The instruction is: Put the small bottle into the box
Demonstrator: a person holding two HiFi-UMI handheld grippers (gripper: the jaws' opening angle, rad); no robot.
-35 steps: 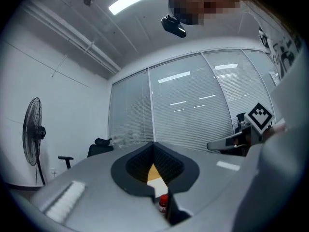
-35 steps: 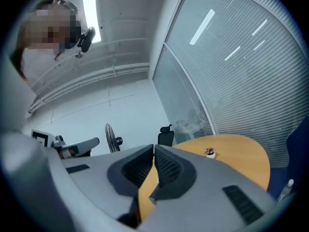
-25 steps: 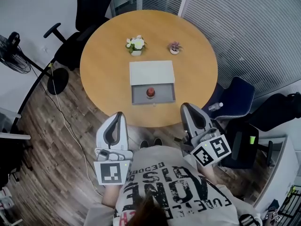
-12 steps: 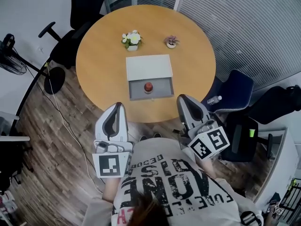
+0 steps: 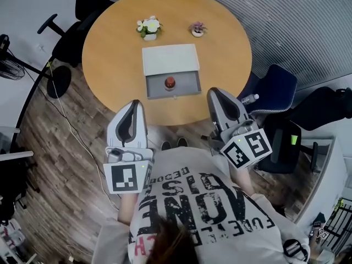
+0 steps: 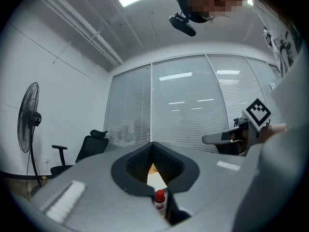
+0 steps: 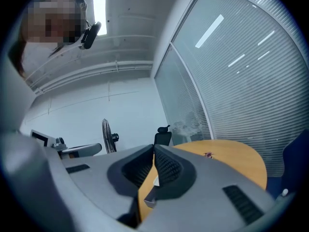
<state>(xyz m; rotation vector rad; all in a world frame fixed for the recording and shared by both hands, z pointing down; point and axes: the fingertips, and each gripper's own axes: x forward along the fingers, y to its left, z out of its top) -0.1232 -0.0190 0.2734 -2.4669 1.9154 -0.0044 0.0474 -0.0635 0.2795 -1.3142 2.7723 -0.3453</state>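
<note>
A shallow grey rectangular open box [image 5: 187,85] is placed near the centre of the round, light-brown wooden worktop [image 5: 110,65], with a flat white rectangular panel [image 5: 169,59] adjoining its far side. One item is contained in the box: the small clear bottle with a red cap [image 5: 170,82], which is stood upright at about the middle of the grey compartment and apart from its walls. Beyond the panel, two small pots are set on the worktop: a white pot of white flowers [image 5: 148,27] to the left and a smaller pot with a pink plant [image 5: 197,28] to the right. The grey left tool [image 5: 135,104] is held at the near edge of the worktop, left of the box; its jaws are pressed fully together and nothing is gripped between them. The grey right tool [image 5: 215,93] is held at the near edge on the right, with its jaws likewise brought together and empty. Neither tool is in contact with the box or the bottle.
</note>
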